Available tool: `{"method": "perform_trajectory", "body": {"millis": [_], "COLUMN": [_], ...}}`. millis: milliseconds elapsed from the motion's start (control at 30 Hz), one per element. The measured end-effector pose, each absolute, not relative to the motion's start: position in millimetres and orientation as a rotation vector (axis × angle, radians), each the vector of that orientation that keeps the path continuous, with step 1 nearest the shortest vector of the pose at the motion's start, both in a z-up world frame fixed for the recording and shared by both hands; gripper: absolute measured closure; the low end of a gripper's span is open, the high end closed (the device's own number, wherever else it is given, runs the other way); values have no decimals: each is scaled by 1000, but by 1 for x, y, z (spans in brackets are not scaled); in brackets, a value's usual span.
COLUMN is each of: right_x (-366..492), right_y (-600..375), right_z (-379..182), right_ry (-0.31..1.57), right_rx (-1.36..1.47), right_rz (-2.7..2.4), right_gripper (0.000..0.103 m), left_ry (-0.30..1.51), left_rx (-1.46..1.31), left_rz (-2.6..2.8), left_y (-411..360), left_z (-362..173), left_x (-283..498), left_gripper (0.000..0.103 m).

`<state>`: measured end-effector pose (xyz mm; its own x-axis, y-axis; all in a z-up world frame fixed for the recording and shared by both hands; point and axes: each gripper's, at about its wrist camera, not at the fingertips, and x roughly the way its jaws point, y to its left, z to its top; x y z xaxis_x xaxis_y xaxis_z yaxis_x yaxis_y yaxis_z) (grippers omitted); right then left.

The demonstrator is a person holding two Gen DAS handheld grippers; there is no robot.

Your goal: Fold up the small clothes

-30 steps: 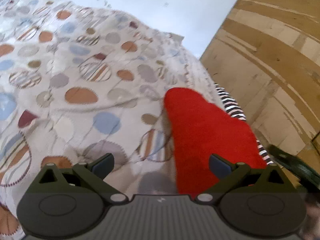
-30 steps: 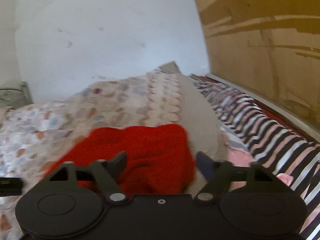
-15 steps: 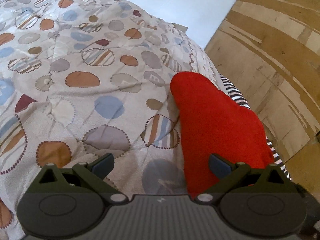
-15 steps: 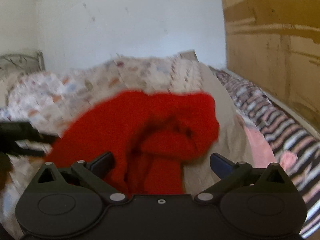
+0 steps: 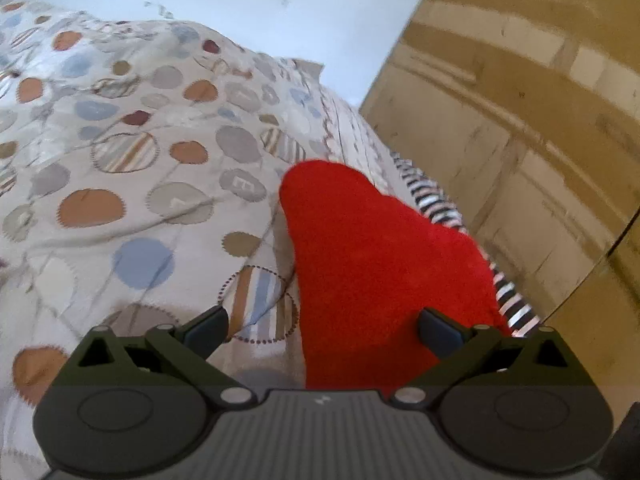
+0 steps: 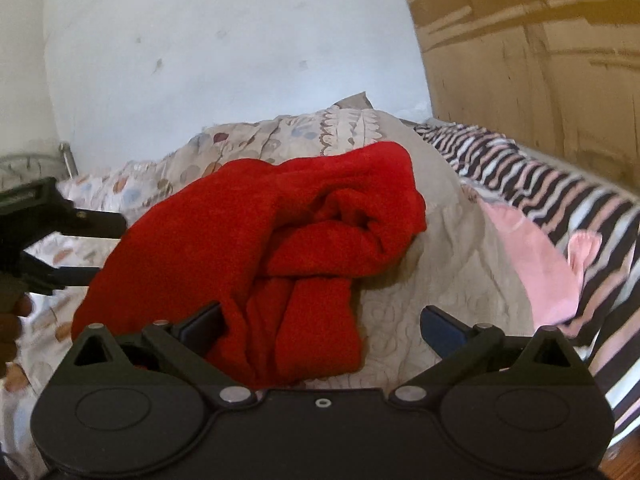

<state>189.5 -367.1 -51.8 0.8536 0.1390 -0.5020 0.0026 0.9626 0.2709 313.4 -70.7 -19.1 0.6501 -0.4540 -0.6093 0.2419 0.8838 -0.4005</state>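
A red fleece garment (image 6: 256,248) lies crumpled on the patterned quilt (image 6: 420,312) of a bed. It also shows in the left wrist view (image 5: 384,264). My right gripper (image 6: 320,326) is open and empty just in front of the garment's near edge. My left gripper (image 5: 322,326) is open and empty, with its right finger over the garment's left part. In the right wrist view the left gripper (image 6: 80,248) shows at the far left, open beside the garment.
The quilt with coloured dots (image 5: 120,184) covers the bed. A striped sheet (image 6: 560,184) and a pink cloth (image 6: 536,260) lie to the right. A wooden panel (image 6: 540,60) and a white wall (image 6: 224,60) bound the bed.
The right gripper has pulled back and tilted, so the whole red garment shows more clearly. The left gripper's view has shifted slightly. Both grippers stay open.
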Motion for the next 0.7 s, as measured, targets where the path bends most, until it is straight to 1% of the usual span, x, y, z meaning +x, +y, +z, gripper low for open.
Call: {"method": "perform_trajectory", "body": {"millis": [133, 200, 300, 367, 500, 700], "right_x": [186, 178, 170, 174, 198, 259], "right_y": [-373, -381, -392, -400, -413, -420], "right_z": [-45, -38, -28, -24, -17, -11], "right_ry": [545, 497, 430, 426, 435, 481], "right_rx": [292, 317, 307, 285, 293, 346], "right_rz": [106, 143, 142, 115, 87, 76], "right_gripper": [1, 0, 0, 0, 0, 0], "left_ry": [789, 789, 811, 829, 821, 813], "left_rx": [-276, -268, -321, -367, -370, -352], "left_rz": [-418, -413, -419, -426, -426, -413], "left_y": [-80, -81, -77, -73, -73, -76], "left_z": [-33, -39, -49, -53, -55, -54], "left_x": [320, 320, 321, 322, 321, 319], "left_gripper": [0, 0, 0, 0, 0, 0]}}
